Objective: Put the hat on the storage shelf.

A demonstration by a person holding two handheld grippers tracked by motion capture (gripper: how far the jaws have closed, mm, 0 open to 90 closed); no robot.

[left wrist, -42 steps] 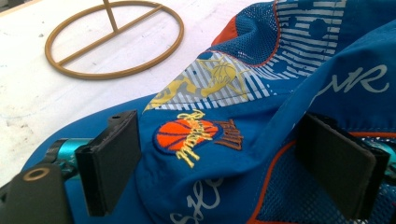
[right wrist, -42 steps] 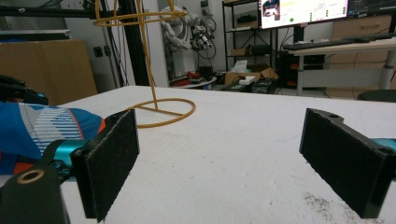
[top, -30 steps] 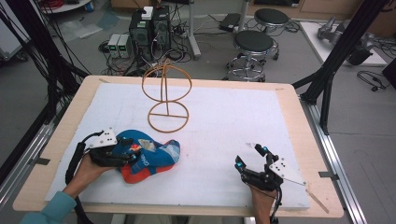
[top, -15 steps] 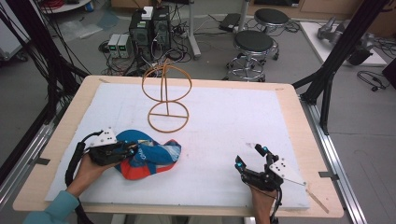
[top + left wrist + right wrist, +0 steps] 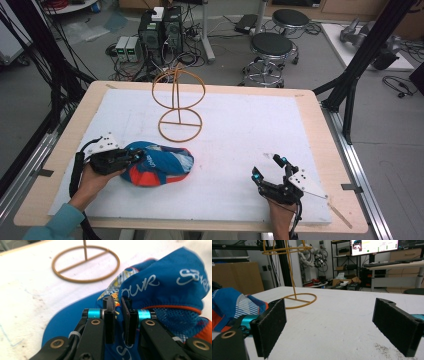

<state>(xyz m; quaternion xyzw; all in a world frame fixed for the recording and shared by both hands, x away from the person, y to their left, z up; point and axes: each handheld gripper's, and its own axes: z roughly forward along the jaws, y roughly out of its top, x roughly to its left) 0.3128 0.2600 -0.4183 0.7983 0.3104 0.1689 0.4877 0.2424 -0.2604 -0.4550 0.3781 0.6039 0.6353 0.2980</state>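
Two grippers work over a white tabletop (image 5: 240, 140). At the near-left part of it lies a crumpled cap (image 5: 159, 164), blue with orange and white lettering, bunched into a soft heap. The left gripper (image 5: 131, 158) comes in from the left, held low in a hand (image 5: 92, 181) with a teal sleeve (image 5: 55, 225) behind it. In the left gripper view its jaws stand nearly together with only a narrow slit between them, and their tips press into the cap's fabric (image 5: 160, 292); whether cloth is pinched in the slit I cannot tell for sure, though a fold sits right at the tips.

The right gripper (image 5: 270, 167) rests near the front right edge, well apart from the cap, with its jaws spread wide and nothing between them; the right gripper view shows bare tabletop (image 5: 342, 322) in the gap.

Beyond the cap, toward the middle of the far side, stands a wire stand (image 5: 178, 102): a flat ring base, an upright rod and a rounded loop frame on top. Its base lies just beyond the cap, not touching it.
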